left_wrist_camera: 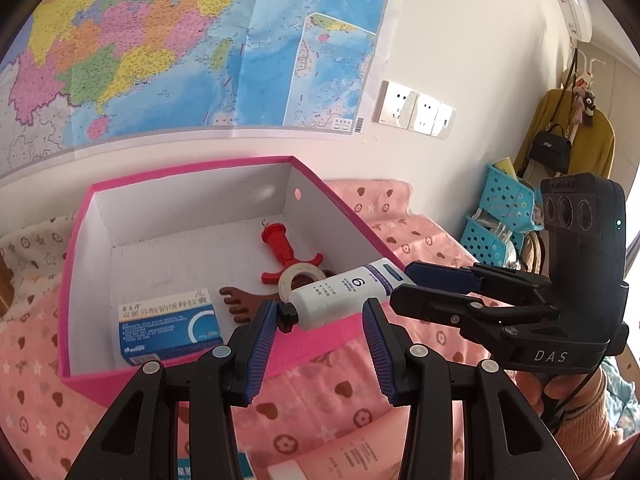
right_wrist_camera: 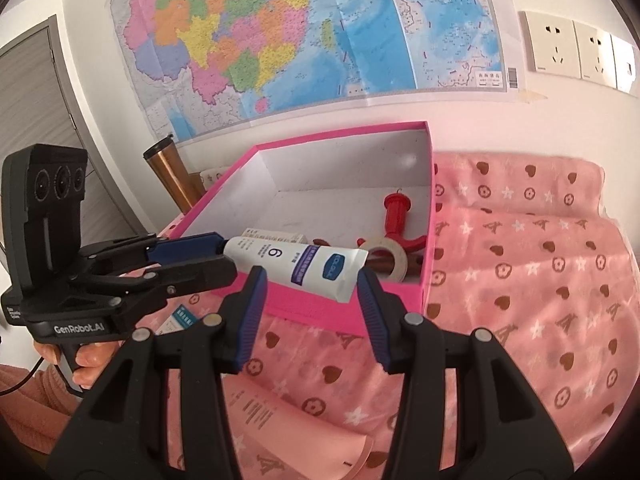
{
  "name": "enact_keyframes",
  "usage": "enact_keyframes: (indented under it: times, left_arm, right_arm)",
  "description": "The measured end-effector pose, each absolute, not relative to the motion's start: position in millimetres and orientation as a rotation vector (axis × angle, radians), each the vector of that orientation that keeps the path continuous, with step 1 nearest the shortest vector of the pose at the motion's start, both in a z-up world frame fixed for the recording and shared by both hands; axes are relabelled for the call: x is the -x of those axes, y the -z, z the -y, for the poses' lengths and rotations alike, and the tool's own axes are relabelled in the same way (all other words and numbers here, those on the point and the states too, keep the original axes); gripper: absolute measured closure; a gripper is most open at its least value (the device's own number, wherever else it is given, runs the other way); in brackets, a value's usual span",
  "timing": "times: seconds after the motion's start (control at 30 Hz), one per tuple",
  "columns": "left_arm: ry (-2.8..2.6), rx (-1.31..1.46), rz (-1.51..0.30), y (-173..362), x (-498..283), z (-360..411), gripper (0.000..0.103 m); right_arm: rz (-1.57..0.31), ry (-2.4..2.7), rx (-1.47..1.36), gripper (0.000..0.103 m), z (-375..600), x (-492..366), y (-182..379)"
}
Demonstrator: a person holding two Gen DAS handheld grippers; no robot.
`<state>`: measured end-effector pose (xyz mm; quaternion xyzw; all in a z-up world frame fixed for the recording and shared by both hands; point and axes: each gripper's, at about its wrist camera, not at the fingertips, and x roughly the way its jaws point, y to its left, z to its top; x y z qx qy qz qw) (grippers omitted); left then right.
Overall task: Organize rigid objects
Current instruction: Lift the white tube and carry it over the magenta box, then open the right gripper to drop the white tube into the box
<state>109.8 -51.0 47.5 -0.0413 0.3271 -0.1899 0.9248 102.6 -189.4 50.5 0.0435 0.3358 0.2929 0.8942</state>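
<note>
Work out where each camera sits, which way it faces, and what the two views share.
Left wrist: on the left gripper, facing down into the box below the map; shows its own jaws, plus the right gripper and right hand at right.
Right wrist: on the right gripper, facing the same box from further right; shows its own jaws, plus the left gripper and left hand at left.
Shared: box, map, tube, sockets.

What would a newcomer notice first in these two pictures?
A bright pink box sits open on the flowered pink cloth, below a large coloured map on the wall. Over its front edge a white tube marked 6 hangs between the left gripper and the right gripper.
</note>
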Motion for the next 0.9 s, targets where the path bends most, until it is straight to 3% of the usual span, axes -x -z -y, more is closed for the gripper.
enact_keyframes:
  times: [0.9]
  left_arm:
    - [0.359,0.111,-0.791,-18.4,-172.3,47.2,0.059]
  right_arm:
    - [-0.774,-0.542,-0.028,0.053,176.3,-153.8,-38.2]
